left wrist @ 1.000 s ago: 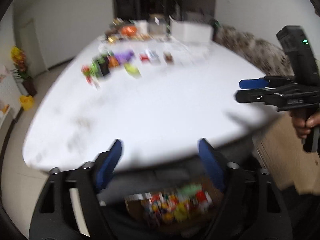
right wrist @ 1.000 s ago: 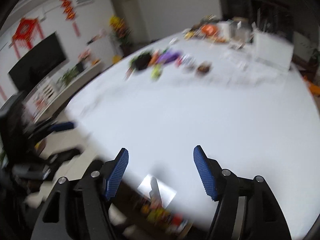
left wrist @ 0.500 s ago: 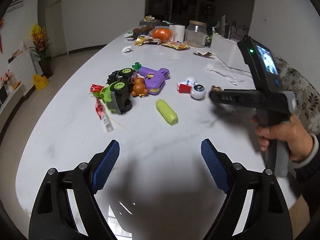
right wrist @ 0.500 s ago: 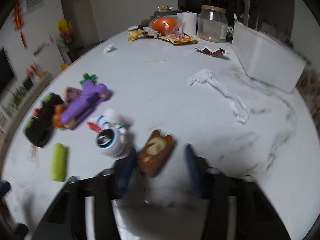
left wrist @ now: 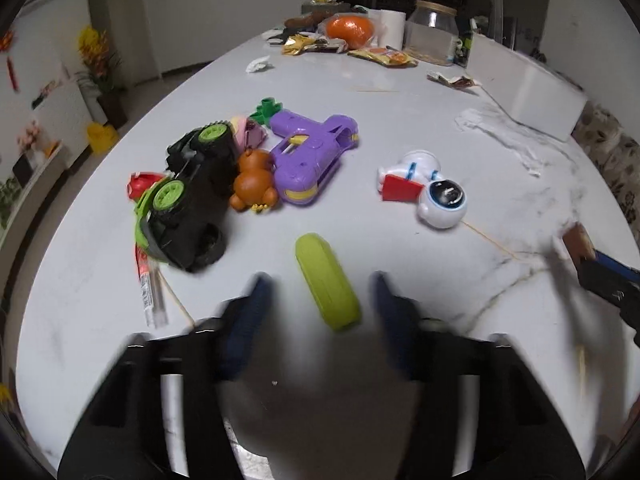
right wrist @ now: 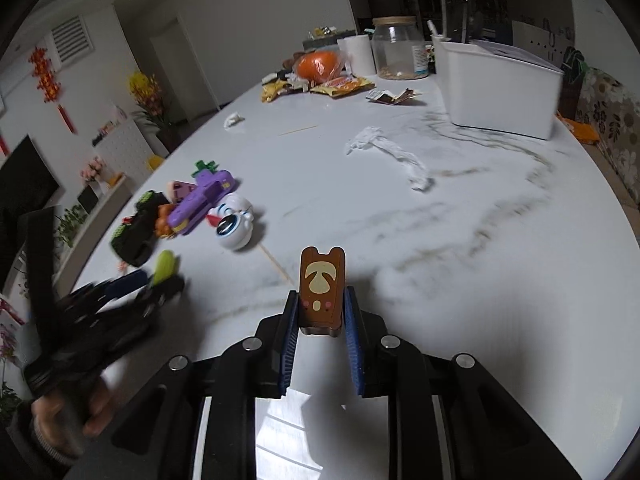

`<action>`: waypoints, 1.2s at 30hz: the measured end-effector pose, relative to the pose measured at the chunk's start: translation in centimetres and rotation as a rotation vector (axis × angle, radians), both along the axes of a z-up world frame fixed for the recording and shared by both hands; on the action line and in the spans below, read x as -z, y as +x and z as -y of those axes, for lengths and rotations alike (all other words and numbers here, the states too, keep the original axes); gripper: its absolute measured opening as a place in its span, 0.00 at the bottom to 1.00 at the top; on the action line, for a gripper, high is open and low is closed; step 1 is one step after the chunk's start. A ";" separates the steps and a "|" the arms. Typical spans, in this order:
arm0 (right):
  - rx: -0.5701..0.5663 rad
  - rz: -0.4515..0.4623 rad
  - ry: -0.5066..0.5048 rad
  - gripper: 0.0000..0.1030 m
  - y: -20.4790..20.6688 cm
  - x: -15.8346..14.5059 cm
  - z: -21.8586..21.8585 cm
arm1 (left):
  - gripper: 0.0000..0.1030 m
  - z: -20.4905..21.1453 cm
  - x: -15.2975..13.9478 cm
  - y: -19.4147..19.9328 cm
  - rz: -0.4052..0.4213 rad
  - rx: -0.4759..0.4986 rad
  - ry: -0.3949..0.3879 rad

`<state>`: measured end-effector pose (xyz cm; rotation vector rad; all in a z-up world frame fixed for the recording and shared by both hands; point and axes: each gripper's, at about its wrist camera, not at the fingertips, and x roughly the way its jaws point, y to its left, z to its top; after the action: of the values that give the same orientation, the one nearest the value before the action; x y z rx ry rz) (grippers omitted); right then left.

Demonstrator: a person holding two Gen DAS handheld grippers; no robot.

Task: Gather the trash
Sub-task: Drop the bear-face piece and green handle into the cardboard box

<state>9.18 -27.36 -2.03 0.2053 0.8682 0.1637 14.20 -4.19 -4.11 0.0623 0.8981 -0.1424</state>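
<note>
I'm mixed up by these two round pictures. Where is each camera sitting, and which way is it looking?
Left wrist: sits on the left gripper, looking down the table; blurred jaws closing around a lime-green oblong piece.
Right wrist: sits on the right gripper, facing the white bin; jaws closing, clamping a brown bear-face block; the other hand shows at left.
Both show the purple toy gun, astronaut toy and glass jar.

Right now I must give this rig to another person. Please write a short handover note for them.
Right gripper: jaws closing on the brown bear-face block, lifted off the table.
Left gripper: jaws closing around the green oblong piece, pads not yet touching.
Left on the table: crumpled tissue, paper ball, snack wrappers at the far end.
White bin at far right; its contents are hidden.
</note>
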 end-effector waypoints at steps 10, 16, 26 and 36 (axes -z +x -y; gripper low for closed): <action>-0.035 0.046 0.018 0.21 -6.8 -1.9 0.2 | 0.18 -1.9 -3.0 -8.4 0.082 0.127 -0.070; -0.134 0.039 0.045 0.21 -13.2 -2.0 -2.0 | 0.18 -3.9 -3.9 -16.8 0.068 0.206 -0.091; -0.385 -0.125 0.027 0.22 -23.1 1.8 -7.3 | 0.19 -5.6 -0.8 -27.0 -0.008 0.342 0.006; -0.373 -0.095 -0.008 0.48 -22.6 2.0 -7.6 | 0.73 -7.0 1.5 -27.4 0.014 0.313 0.064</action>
<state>-13.46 -19.79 -4.05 0.0418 0.9969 0.5013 -13.17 2.76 -5.58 0.2633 0.8742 -0.4047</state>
